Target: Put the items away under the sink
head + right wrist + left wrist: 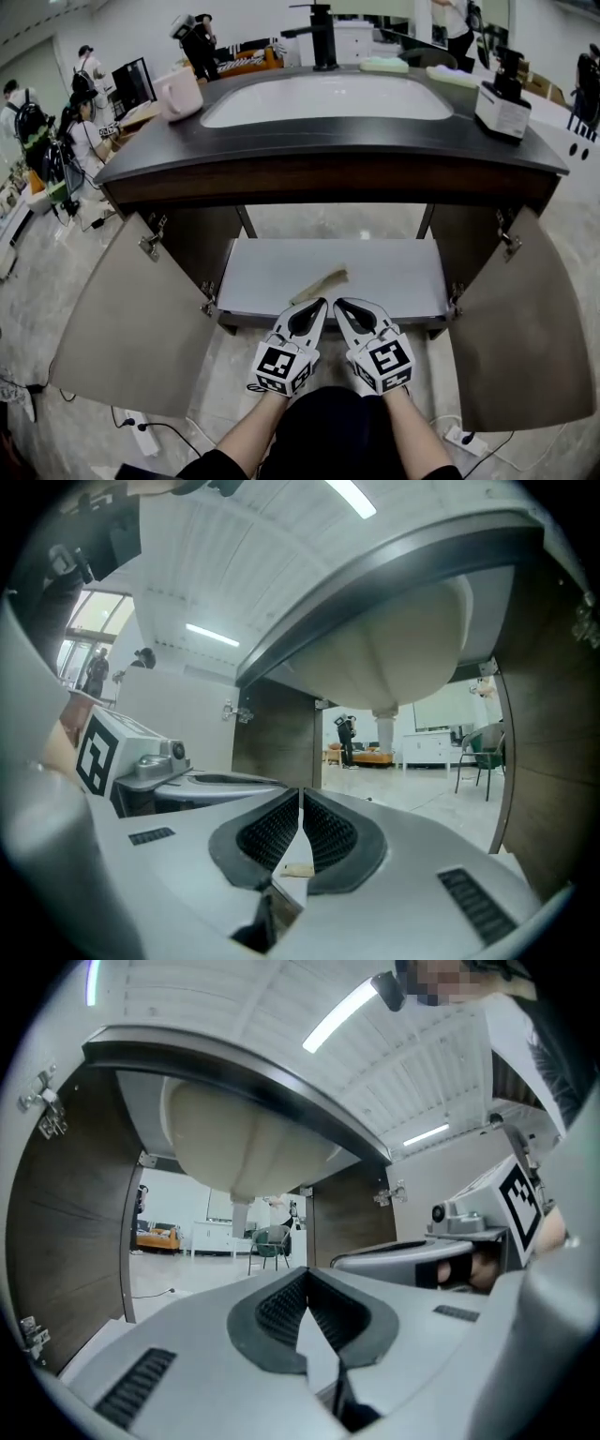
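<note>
1. The step in hand is judged to be the close of one placing. A tan item point(320, 283) is seen lying on the shelf point(394, 267) under the sink point(328, 98), free of both tongs.
2. The left tongs point(317, 305) and the right tongs point(339, 305) are held side by side at the lower centre of the head view, just in front of the shelf's edge. Each pair is pressed together at the tips, and nothing is gripped — each gripper view bears this out.
3. The item is long, narrow, flat and pale tan. It is laid slantwise near the shelf's front edge, just beyond the tips. What it is cannot be told.
4. On the bench point(328, 145) a white mug point(178, 94) is seen at the upper left and a boxed dispenser point(503, 103) at the upper right. If these are also meant for the shelf, most of the task is judged undone.
5. For the next move the tongs would have to be raised to the bench top and parted before any grasp. The open doors — left door point(131, 328), right door point(525, 328) — should be kept clear of.
</note>
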Demonstrator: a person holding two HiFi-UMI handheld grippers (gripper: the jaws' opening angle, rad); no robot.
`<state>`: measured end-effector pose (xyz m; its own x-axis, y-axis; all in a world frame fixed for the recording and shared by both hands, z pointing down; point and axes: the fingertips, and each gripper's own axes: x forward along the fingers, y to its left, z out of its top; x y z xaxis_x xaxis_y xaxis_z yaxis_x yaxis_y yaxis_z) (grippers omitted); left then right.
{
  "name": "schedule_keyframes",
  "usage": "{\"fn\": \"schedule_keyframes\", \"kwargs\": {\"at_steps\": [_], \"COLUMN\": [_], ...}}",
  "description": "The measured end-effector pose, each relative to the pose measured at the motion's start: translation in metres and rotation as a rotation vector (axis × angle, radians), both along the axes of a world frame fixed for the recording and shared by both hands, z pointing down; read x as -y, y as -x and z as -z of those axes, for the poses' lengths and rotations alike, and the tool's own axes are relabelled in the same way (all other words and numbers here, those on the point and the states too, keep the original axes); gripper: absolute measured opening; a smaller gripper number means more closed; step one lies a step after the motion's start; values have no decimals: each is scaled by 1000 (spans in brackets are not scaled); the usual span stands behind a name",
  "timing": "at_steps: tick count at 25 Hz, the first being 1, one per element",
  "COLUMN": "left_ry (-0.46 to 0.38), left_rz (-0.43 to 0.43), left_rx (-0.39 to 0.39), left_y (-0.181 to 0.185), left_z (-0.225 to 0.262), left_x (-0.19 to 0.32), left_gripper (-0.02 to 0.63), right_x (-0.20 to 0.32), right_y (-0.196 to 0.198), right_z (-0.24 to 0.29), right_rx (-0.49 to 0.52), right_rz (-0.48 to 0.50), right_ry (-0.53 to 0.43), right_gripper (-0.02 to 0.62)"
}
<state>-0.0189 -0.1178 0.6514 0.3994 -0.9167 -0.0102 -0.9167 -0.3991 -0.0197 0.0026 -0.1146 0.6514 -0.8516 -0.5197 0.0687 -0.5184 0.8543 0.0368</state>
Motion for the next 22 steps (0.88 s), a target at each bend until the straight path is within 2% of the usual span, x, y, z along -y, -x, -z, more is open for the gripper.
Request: {"fn": "schedule_keyframes", "kwargs": {"at_steps": [5, 11, 22], "left_ry": [-39, -42, -74], "left_rz": [-1, 18, 5], "left_rx": [-20, -21, -23], "left_y": [-17, -31, -30], "left_z": [21, 30, 41], "left_x": [-23, -42, -43], "left_gripper": [9, 8, 8], "right_x": [-18, -38, -45], "right_y": [-17, -30, -23], "right_z": [15, 29, 38], "right_rx": [17, 33, 53], "right_rz": [-31, -49, -44], "right_ry": [-22, -33, -51], "right_gripper": [38, 38, 38]}}
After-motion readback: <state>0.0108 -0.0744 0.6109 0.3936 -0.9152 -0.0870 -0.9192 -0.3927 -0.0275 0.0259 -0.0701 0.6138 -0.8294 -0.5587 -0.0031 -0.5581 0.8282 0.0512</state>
